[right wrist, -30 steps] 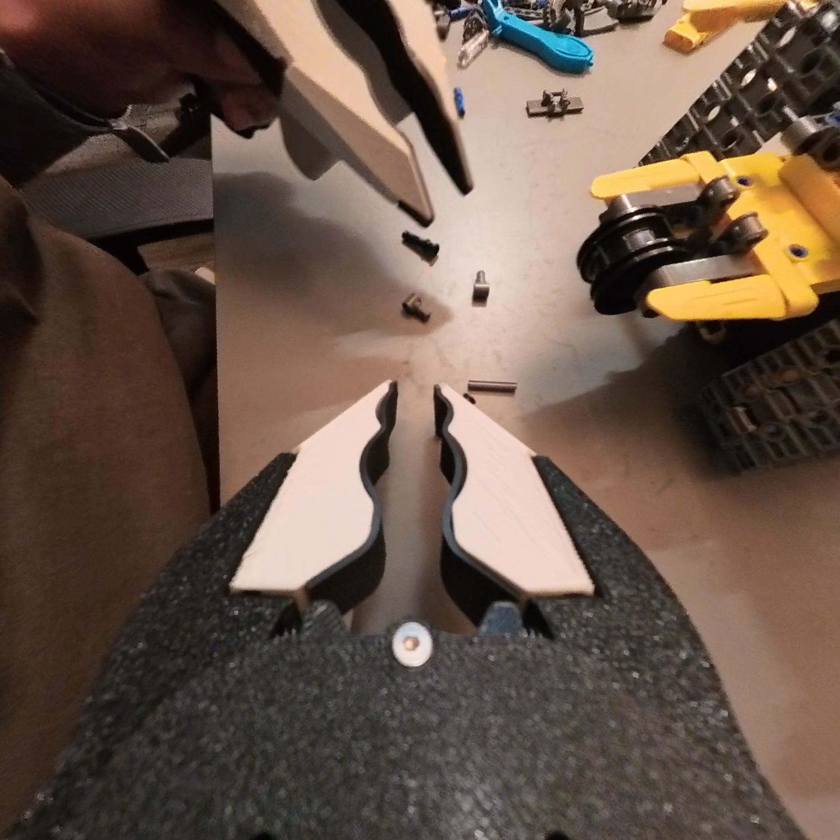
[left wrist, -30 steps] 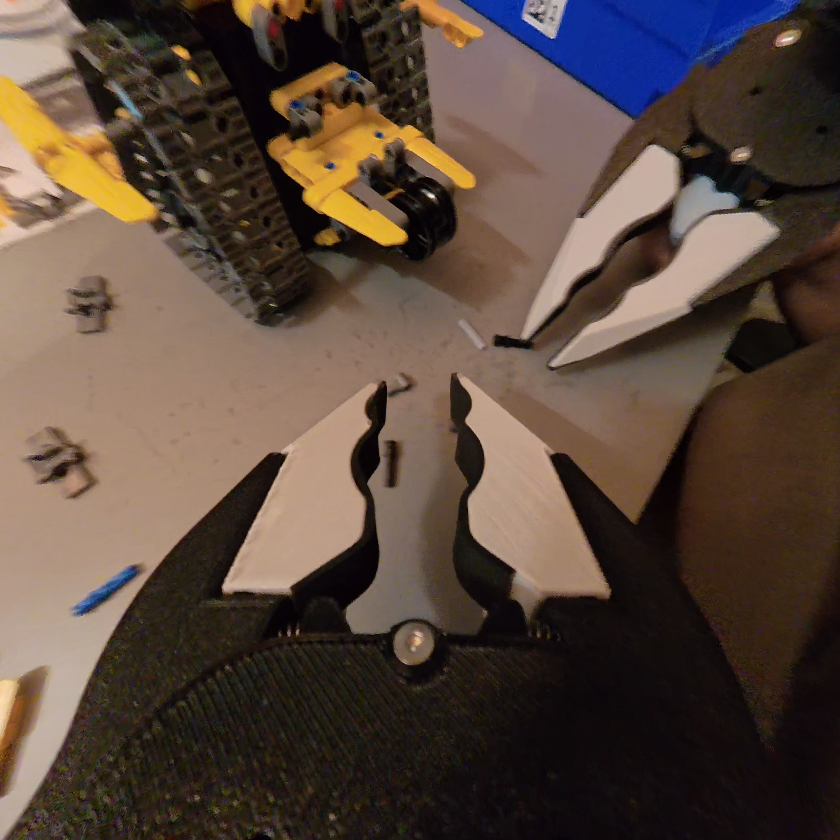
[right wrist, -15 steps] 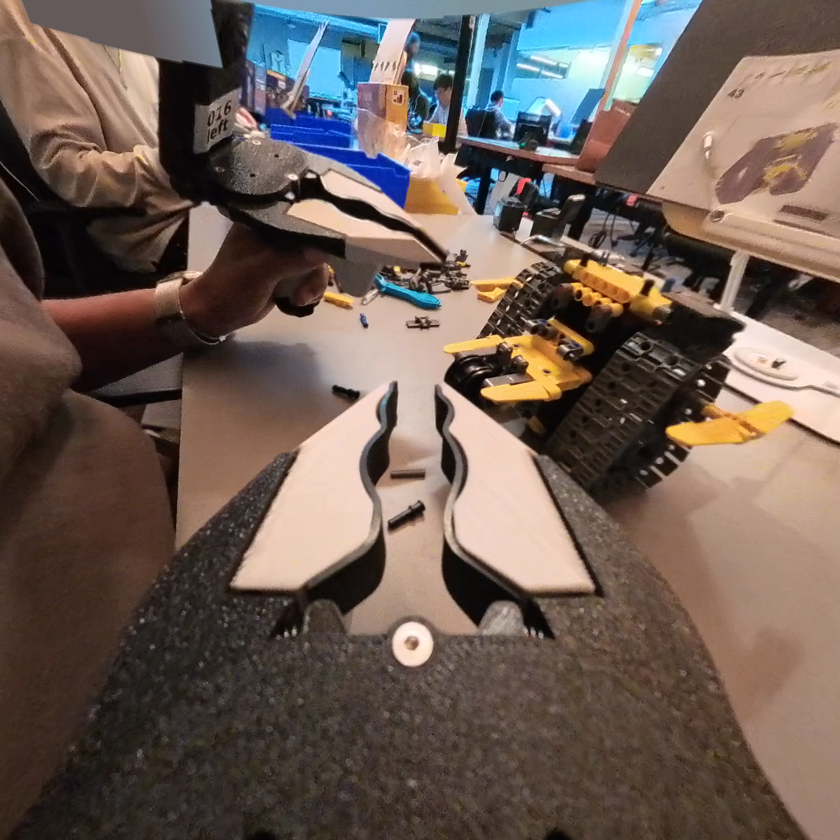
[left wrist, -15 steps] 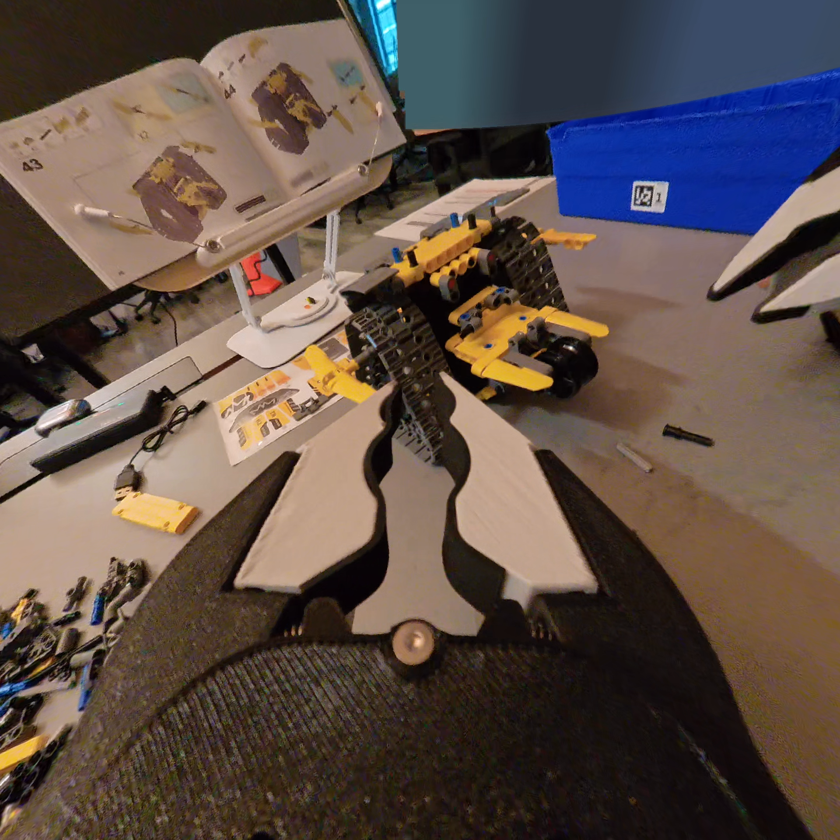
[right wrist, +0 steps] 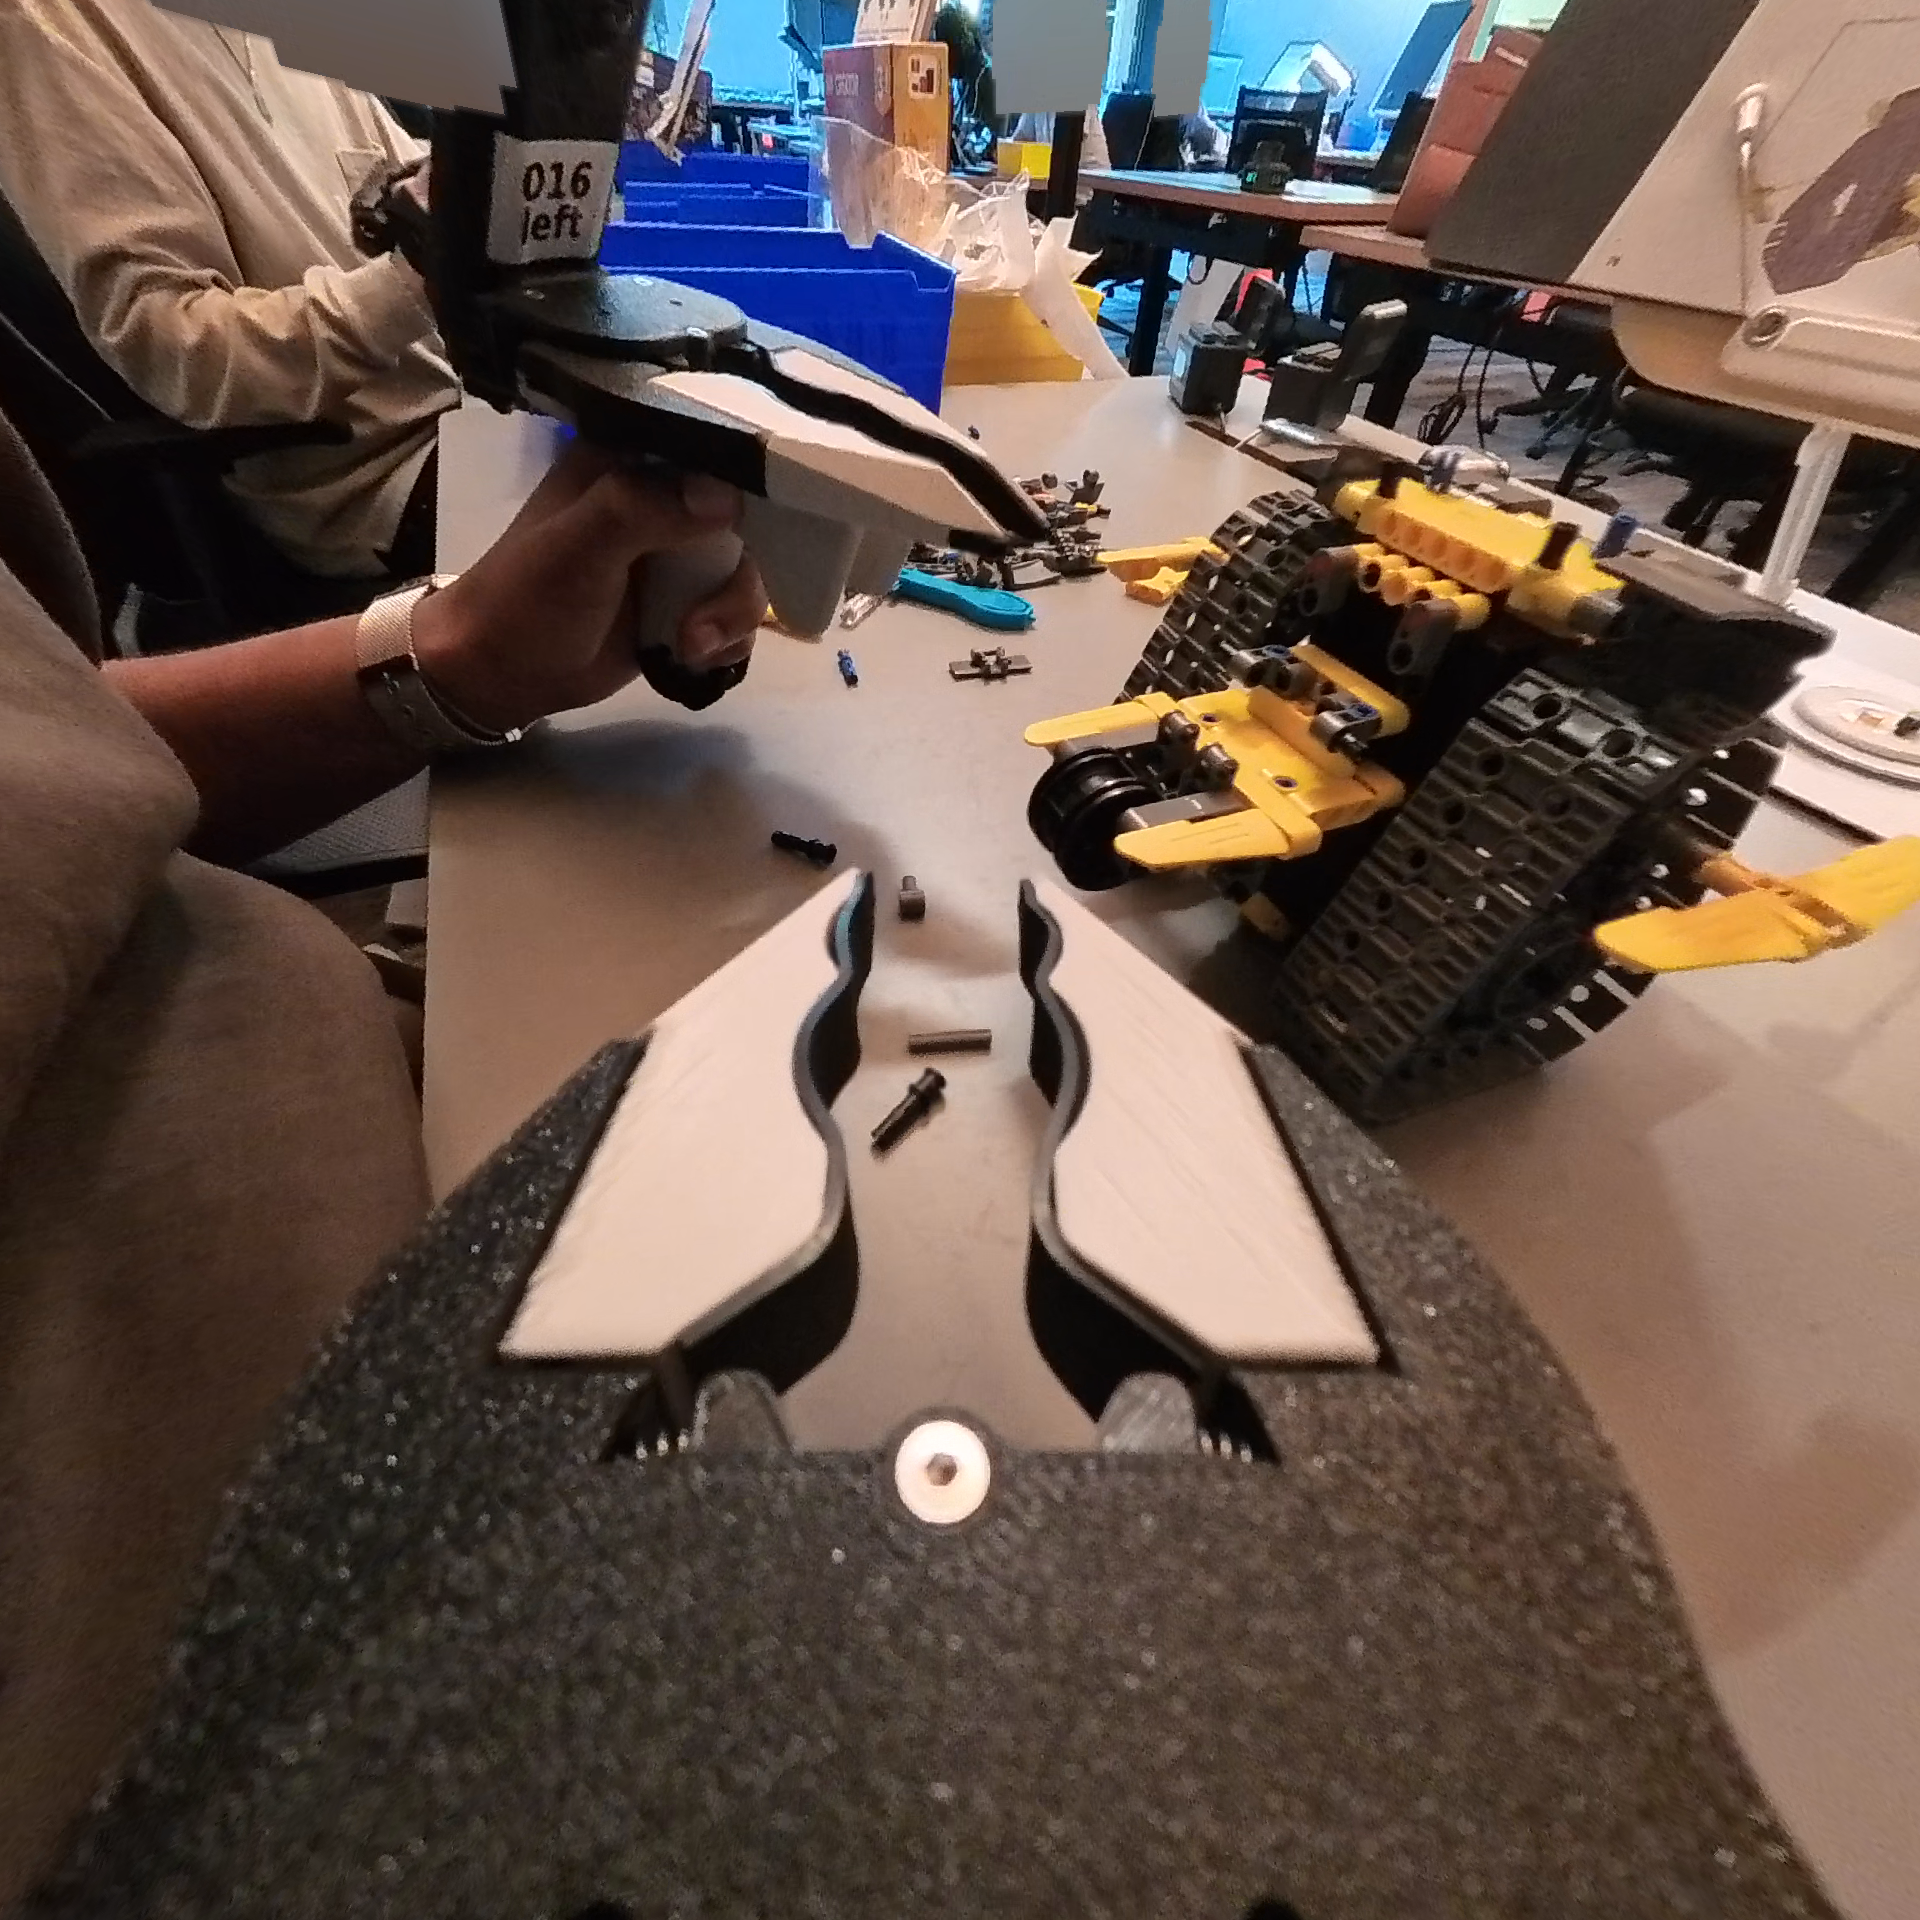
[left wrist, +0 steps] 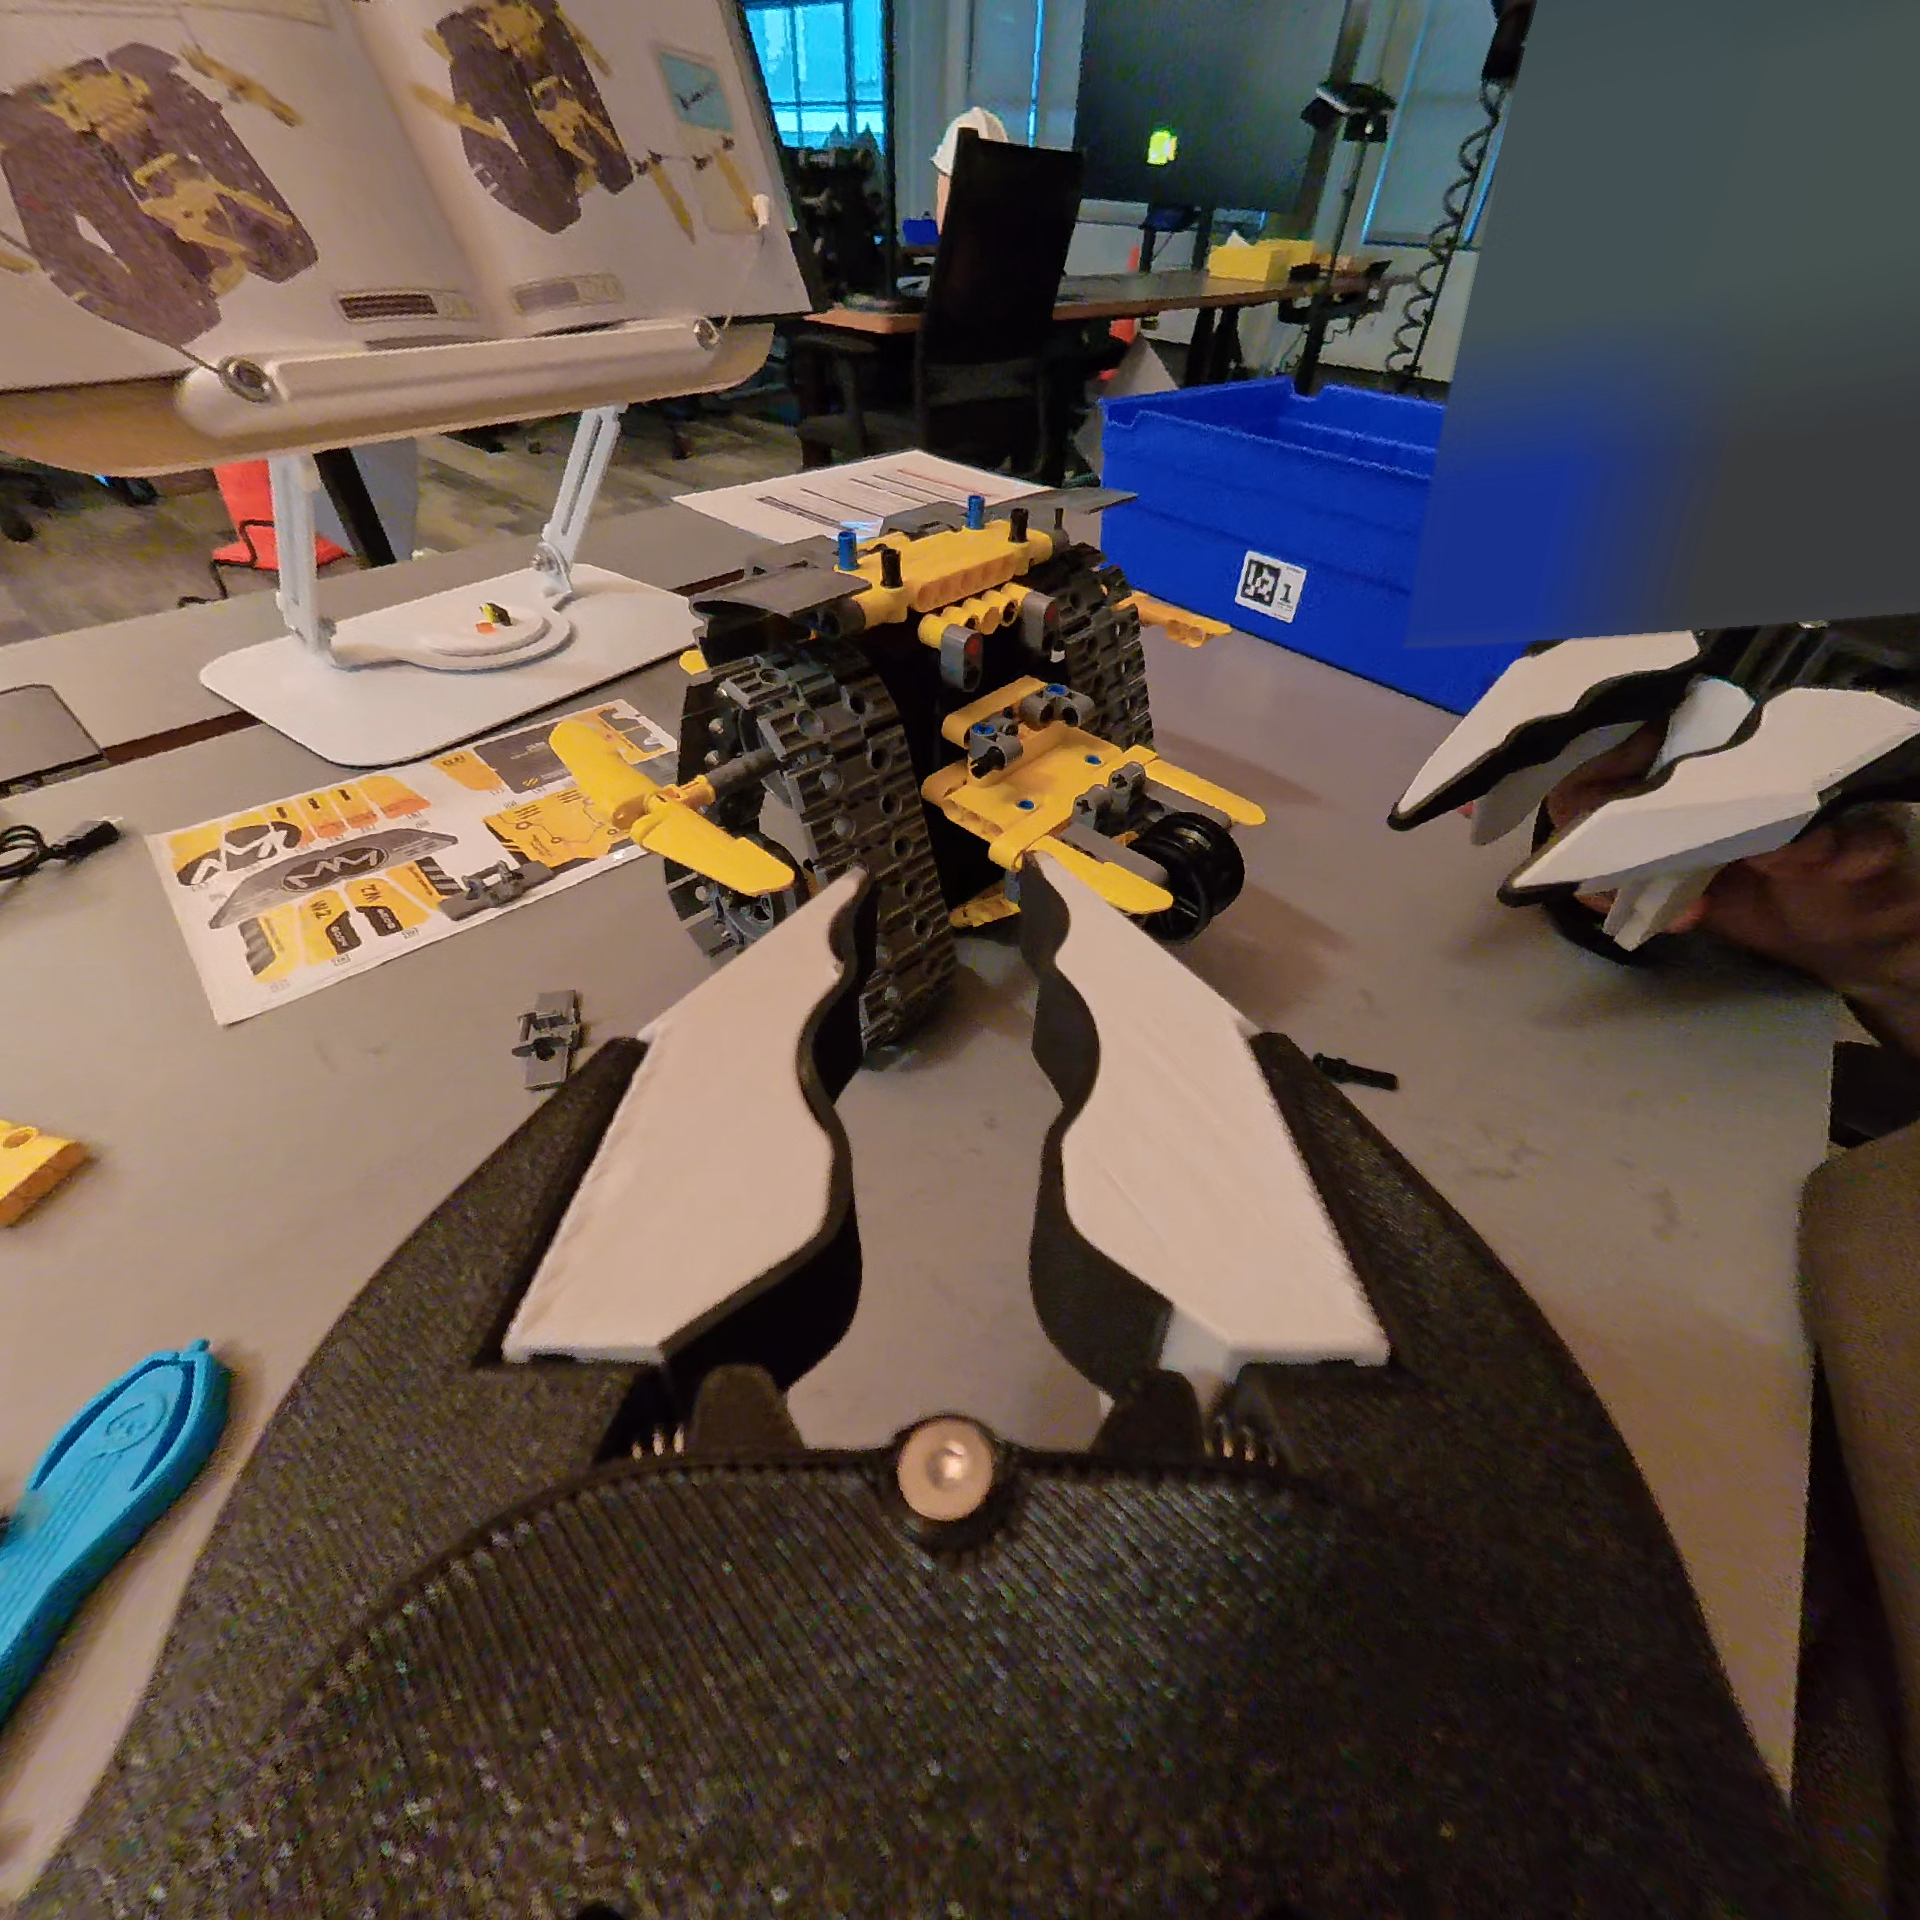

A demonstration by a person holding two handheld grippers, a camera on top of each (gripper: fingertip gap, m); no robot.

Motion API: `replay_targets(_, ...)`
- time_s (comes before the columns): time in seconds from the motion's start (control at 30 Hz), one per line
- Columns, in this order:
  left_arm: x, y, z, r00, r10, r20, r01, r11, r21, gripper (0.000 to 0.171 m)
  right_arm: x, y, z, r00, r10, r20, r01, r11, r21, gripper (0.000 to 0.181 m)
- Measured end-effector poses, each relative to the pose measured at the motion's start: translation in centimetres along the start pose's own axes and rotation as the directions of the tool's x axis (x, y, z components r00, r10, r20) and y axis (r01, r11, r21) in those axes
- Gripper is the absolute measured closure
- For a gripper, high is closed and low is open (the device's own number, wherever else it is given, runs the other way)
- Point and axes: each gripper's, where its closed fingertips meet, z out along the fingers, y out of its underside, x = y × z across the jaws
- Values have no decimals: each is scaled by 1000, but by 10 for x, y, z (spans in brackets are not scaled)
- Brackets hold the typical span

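Since a second earlier both grippers had lifted from the worktop [left wrist: 312, 1122] and levelled out. Left wrist view: the left gripper [left wrist: 940, 904] hovered, jaws apart and empty, just near of the model [left wrist: 914, 727]; a push could tip it. Right wrist view: the right gripper [right wrist: 940, 909], jaws apart and empty, hung over two pins [right wrist: 909, 1107], the model far right; a low sweep could scatter them.

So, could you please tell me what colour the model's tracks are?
The tracks are dark grey, almost black; the right wrist view shows them best.
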Motion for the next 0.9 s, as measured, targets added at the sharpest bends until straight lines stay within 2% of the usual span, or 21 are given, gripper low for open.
replay_targets(0.9,1,8,5,1000,19,2,-18,999,-44,142,-1,6,2,1000,-20,-7,20,999,-35,151)
